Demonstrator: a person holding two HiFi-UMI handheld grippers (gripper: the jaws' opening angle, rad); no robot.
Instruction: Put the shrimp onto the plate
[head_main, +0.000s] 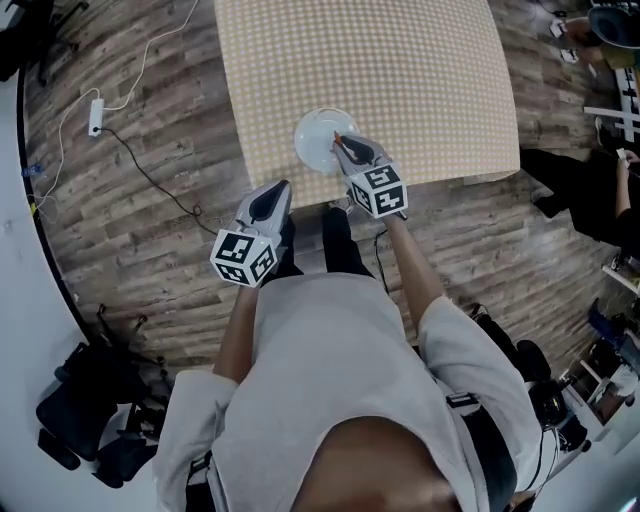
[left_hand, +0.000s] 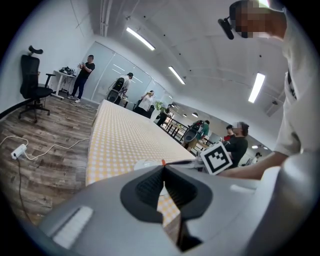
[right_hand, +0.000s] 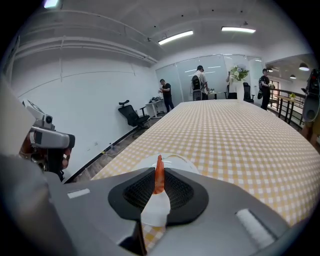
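While the right gripper (head_main: 341, 142) hangs over the near part of the white plate (head_main: 312, 128), its jaws are closed on the shrimp (right_hand: 159, 175). The shrimp is a thin orange piece that stands upright between the pads, with its tip rising above them. It is above the plate, but I cannot tell whether it touches it. The plate sits on the table with the yellow checked cloth (head_main: 400, 70), close to the edge nearest the person. The left gripper (head_main: 280, 190) is just off that edge, over the wooden floor (head_main: 130, 230). Its jaws are together, with nothing between them.
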